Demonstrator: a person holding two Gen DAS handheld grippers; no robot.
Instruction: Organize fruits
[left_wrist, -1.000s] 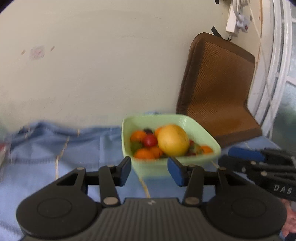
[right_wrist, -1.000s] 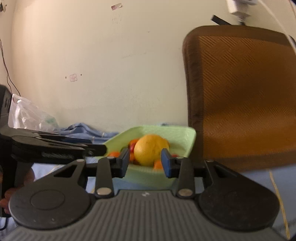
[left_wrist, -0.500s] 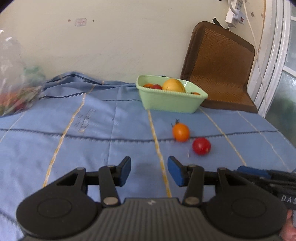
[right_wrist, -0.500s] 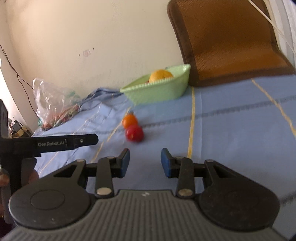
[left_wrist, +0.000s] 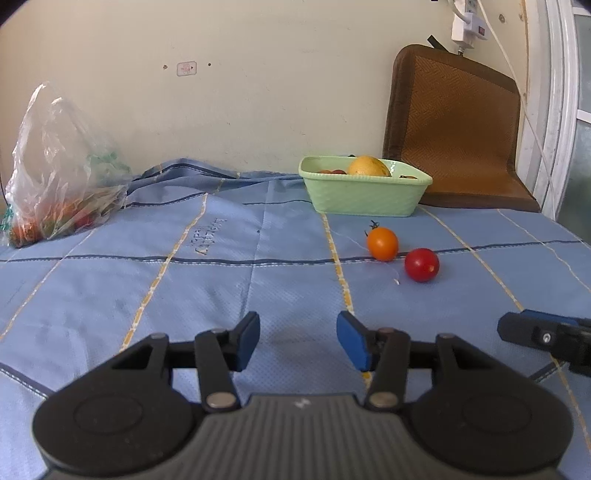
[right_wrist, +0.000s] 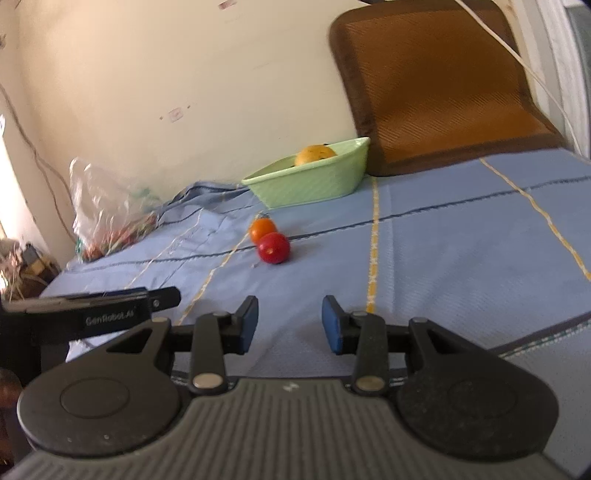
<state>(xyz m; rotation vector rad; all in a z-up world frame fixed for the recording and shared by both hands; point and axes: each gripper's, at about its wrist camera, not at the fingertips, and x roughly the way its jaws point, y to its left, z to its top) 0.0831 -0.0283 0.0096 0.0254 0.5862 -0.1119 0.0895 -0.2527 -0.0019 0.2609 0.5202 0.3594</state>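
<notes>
The left gripper (left_wrist: 298, 339) hovers over the blue cloth (left_wrist: 110, 288), its jaws partly apart with nothing between them. The right gripper (right_wrist: 290, 319) sits just to its right, jaws likewise partly apart and empty. 2 small fruits lie on the cloth ahead: an orange tomato (left_wrist: 382, 243) and, nearer and to its right, a red tomato (left_wrist: 422, 264), close together, though I cannot tell if they touch. Farther back, a green basket (left_wrist: 364, 197) holds a large yellow-orange fruit (left_wrist: 368, 166) and smaller ones. A clear plastic bag (left_wrist: 59, 170) of produce rests at the far left by the wall. A brown mat (left_wrist: 454, 125) leans behind the basket.
</notes>
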